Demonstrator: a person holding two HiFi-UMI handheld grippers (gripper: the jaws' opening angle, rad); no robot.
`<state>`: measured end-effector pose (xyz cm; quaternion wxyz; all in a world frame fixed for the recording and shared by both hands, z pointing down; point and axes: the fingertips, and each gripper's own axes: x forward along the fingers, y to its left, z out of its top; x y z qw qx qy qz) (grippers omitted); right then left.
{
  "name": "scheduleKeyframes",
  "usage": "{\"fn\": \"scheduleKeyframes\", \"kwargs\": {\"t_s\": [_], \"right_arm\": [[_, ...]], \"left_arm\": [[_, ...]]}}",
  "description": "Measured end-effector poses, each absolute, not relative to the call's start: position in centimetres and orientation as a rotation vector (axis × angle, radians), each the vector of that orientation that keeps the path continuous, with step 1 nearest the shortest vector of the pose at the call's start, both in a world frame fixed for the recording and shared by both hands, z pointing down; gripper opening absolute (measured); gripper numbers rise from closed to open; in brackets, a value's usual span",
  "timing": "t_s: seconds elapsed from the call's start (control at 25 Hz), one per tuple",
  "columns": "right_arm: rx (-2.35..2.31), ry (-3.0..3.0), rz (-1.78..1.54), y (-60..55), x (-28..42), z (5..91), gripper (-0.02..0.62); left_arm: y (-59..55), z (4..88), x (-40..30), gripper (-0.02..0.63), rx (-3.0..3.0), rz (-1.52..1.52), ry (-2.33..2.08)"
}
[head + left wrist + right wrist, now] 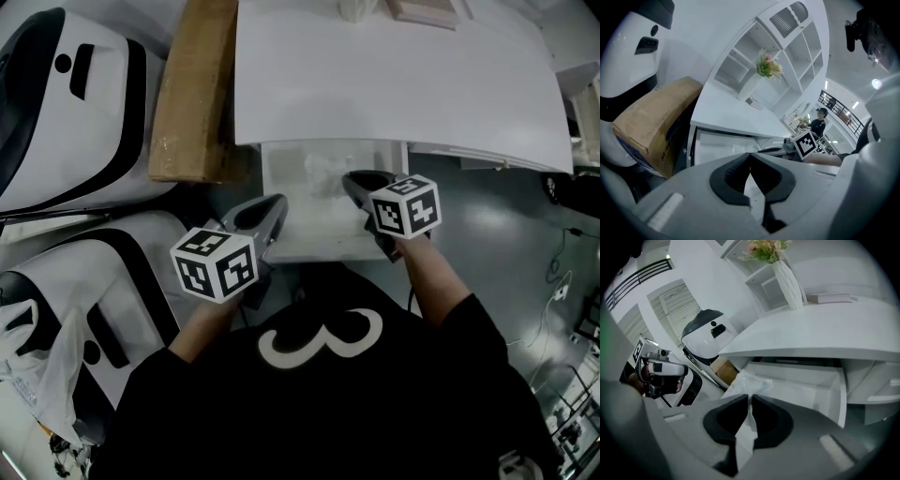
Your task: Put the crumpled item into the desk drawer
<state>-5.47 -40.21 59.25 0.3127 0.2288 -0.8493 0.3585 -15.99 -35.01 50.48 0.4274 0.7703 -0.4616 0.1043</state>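
**Head view:** your R gripper [356, 181] is over the open drawer [309, 236], right of centre. The crumpled item [322, 171] is bunched at its tips, on the side toward the drawer's middle. The drawer sticks out from under the white surface [394, 84]. Your L gripper [274, 208] sits by the drawer's left front edge, farther from the item.

**L gripper view:** gripper clenched, tips meeting, nothing btwn them. The drawer lies ahead, w/ the R gripper's marker cube [806, 143] off to the right.

**R gripper view:** gripper pinched tight on the crumpled item [751, 380]. The white wad fans out fwd past the tips, and a tail runs back btwn the pads. The drawer's open inside [806, 394] is straight ahead & below, so the item is already lined up w/ it. The R hand looks like the one placed for the drop: prob. a bit lower, then let go. The L is spare, maybe for shutting the drawer after.
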Motion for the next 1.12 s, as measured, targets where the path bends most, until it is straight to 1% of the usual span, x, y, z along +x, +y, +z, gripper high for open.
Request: {"fn": "scheduleKeyframes", "kwargs": {"t_s": [0.72, 1.12], "right_arm": [[0.569, -2.036, 0.899, -41.8, -5.1, 68.7, 0.031], [0.581, -1.963, 0.911, -41.8, -4.6, 71.8, 0.032]], "left_arm": [[-36.5, 53.3, -17.6, 0.011, 1.866, 0.264, -1.155], [-36.8, 54.7, -19.3, 0.011, 1.828, 0.245, -1.169]]}}
